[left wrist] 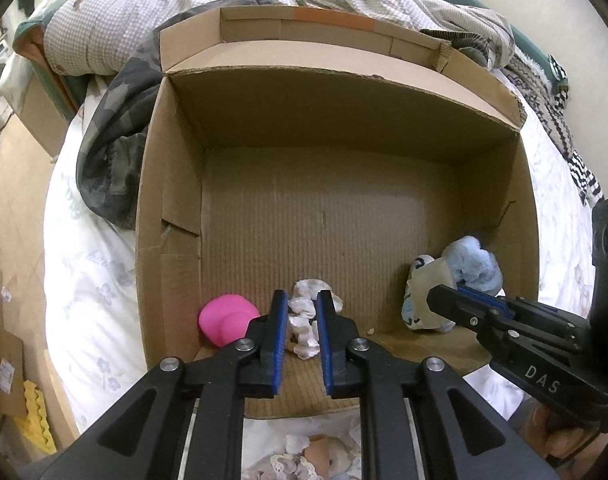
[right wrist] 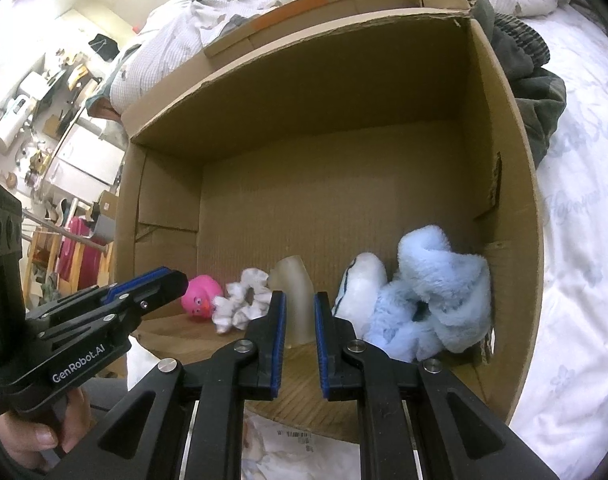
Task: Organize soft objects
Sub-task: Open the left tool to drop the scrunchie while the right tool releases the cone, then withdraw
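The left gripper (left wrist: 298, 322) hangs just inside the near rim of the cardboard box (left wrist: 168, 184), its blue-padded jaws parted a little, with the white ruffled scrunchie (left wrist: 304, 320) lying between and just beyond the tips; the pads flank it, but whether they touch it cannot be told. The right gripper (right wrist: 300, 322) sits at the same near edge, jaws likewise slightly apart, and a translucent, bent rubbery tube (right wrist: 294, 300) stands on the box floor just past its tips, not pinched.

All the soft things crowd the near edge of the box. From left to right: a smooth pink rubber duck (right wrist: 202, 300) (its face shows only in the right view), the scrunchie touching it, the tube, then a white slipper sole with a dark line (right wrist: 362, 292), and against the right wall a fluffy pale-blue plush slipper (right wrist: 436, 300), folded on itself. Beyond them the corrugated floor runs bare to the far wall, leaving wide room at the middle and back.

The left view alone shows a blue-printed pattern on the slipper (left wrist: 420, 312) and a doll's face (left wrist: 324, 456) below the box on the bed. Behind the raised rear flap lie a checked quilt (left wrist: 152, 12) and dark camouflage cloth (left wrist: 112, 152) on the white floral sheet (left wrist: 92, 280).
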A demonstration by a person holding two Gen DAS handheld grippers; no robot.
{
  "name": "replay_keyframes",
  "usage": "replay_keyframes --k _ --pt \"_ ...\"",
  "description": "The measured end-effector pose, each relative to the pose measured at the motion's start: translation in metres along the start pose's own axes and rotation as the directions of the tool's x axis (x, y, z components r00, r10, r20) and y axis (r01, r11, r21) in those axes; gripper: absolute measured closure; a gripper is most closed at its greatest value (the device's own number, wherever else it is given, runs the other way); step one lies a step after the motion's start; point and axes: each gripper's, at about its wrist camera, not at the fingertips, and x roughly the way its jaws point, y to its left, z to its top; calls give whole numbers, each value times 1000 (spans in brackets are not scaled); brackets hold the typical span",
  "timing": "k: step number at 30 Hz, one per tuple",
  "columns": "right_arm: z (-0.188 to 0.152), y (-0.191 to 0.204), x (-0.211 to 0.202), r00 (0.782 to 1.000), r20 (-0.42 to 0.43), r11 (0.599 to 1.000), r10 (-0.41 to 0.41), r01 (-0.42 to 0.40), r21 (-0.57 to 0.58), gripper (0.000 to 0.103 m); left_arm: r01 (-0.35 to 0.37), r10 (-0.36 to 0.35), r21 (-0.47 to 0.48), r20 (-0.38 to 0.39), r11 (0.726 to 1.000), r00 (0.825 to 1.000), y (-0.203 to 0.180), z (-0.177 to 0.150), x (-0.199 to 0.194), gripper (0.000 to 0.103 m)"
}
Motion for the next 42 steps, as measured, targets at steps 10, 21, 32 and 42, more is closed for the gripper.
replay_keyframes --k 10,21,32,42 --pt "4 -6 -10 999 48 999 23 -25 45 41 -28 28 -8 31 1000 999 3 2 -5 47" --pt "9 -7 -17 995 88 997 47 -53 63 28 -29 30 -9 27 1000 999 3 3 -4 47" --pt "7 -1 -14 996 80 998 45 -49 51 28 -28 28 -12 25 1000 999 4 3 -3 47" --pt "7 2 -15 995 91 997 51 -55 44 28 -41 41 -7 42 999 998 5 2 -11 47"
